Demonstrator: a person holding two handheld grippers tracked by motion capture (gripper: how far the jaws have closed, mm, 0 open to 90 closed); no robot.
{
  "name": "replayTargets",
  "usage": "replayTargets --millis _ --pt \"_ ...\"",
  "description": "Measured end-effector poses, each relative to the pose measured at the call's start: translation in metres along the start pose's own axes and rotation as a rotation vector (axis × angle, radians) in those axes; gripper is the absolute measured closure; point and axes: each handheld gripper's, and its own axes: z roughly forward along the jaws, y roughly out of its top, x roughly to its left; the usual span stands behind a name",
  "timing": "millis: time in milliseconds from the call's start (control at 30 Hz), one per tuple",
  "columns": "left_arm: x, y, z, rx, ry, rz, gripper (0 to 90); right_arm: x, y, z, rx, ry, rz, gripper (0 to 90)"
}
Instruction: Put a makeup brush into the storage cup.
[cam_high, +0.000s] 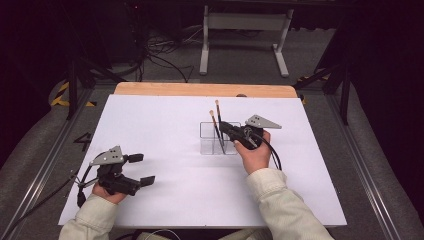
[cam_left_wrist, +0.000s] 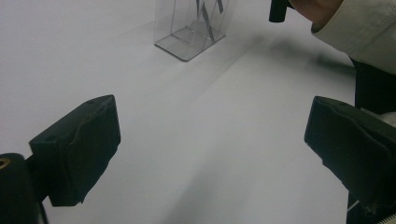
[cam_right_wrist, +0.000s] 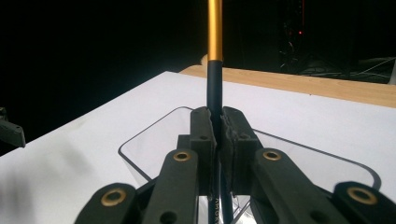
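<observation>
A clear plastic holder (cam_high: 210, 145) stands on the white sheet right of centre, with two thin black brushes with gold bands in it. My right gripper (cam_high: 223, 127) reaches over its rim from the right and is shut on the taller brush (cam_high: 218, 109), which stands upright. In the right gripper view the pads (cam_right_wrist: 233, 133) pinch the black shaft of the brush (cam_right_wrist: 215, 70) just above the holder's rim (cam_right_wrist: 140, 135). The second brush (cam_high: 214, 121) leans inside the holder. My left gripper (cam_high: 141, 169) rests near the front left, open and with nothing between its fingers (cam_left_wrist: 79, 144).
The white sheet (cam_high: 165, 125) covers a wooden table whose far edge (cam_high: 200, 90) shows beyond it. In the left gripper view the holder (cam_left_wrist: 187, 39) stands far ahead, with the person's sleeve (cam_left_wrist: 359, 28) at the upper right. Dark floor, cables and a stand lie beyond the table.
</observation>
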Motion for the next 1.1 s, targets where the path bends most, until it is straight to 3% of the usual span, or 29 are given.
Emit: replayTargets --millis 67,133,167,333,467,667,1100 --pt "0.000 0.000 0.000 -0.003 0.000 -0.005 4.1 0.000 0.000 -0.001 0.003 -0.001 0.007 83.5" --pt "0.000 0.000 0.000 -0.006 0.002 -0.007 4.1 0.000 0.000 -0.002 0.003 -0.008 0.015 73.2" --pt "0.000 0.000 0.000 -0.005 0.002 -0.002 4.1 0.001 0.001 -0.002 -0.008 -0.023 0.002 65.4" --pt "0.000 0.000 0.000 -0.006 0.003 -0.003 4.1 0.004 0.008 -0.013 -0.052 -0.045 -0.053 51.8" --pt "0.000 0.000 -0.001 -0.007 0.006 -0.002 4.1 0.007 0.013 -0.023 -0.061 -0.046 -0.084 47.4" --pt "-0.001 -0.001 -0.002 -0.010 0.006 -0.008 4.0 0.011 0.021 -0.051 -0.057 -0.039 -0.156 38.7" --pt "0.000 0.000 -0.003 -0.014 0.005 -0.009 3.9 0.011 0.026 -0.092 -0.017 -0.020 -0.208 31.7"
